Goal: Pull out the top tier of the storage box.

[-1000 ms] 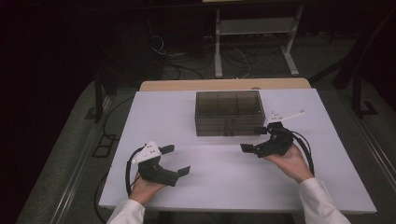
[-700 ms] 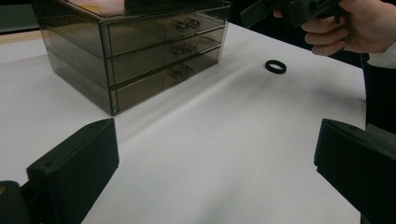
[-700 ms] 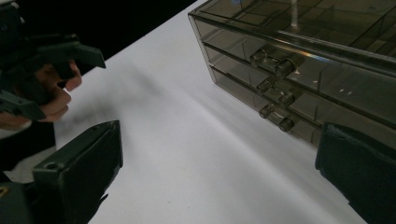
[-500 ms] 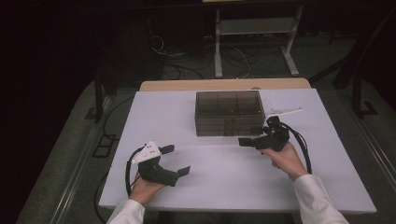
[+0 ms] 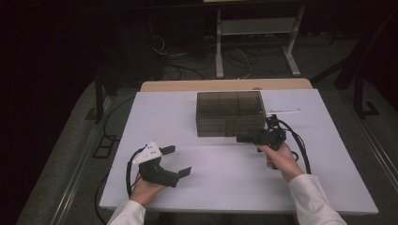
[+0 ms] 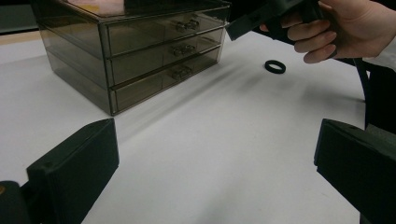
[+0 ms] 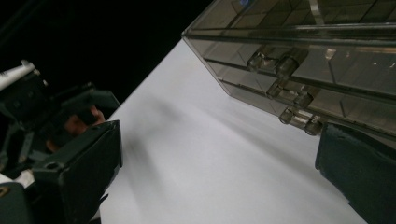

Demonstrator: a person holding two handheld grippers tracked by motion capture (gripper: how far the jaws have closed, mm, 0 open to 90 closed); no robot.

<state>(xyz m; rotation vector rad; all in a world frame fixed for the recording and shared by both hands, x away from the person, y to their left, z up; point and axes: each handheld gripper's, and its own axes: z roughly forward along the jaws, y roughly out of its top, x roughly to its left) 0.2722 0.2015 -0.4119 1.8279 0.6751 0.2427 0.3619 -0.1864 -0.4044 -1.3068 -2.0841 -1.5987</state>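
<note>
Since a second ago the right gripper (image 5: pixel 245 138) has slid left and farther from the person, up to the front of the drawer box (image 5: pixel 230 112), while the left gripper (image 5: pixel 177 161) has stayed where it was.

Nearest the person, the left gripper rests on the white table (image 5: pixel 225 173) at its near left, held in the left hand (image 5: pixel 145 187). Its jaws stand wide apart with nothing between them (the left gripper view shows only bare tabletop in the gap). A black cable loops from it over the table's near-left edge.

Farther in and to the right, the right hand (image 5: pixel 277 157) holds the right gripper with its tips pointing left, just in front of the box's lower right part. In the right gripper view its jaws are spread wide and grip nothing; the three drawer knobs (image 7: pixel 299 99) lie between and beyond them, close but not touched.

A small black ring (image 6: pixel 275 66) lies on the table near the right hand in the left gripper view.

The drawer box, smoky clear plastic with three shut drawers, sits at the far middle of the table. A thin white stick (image 5: pixel 283 111) lies just right of it.
</note>
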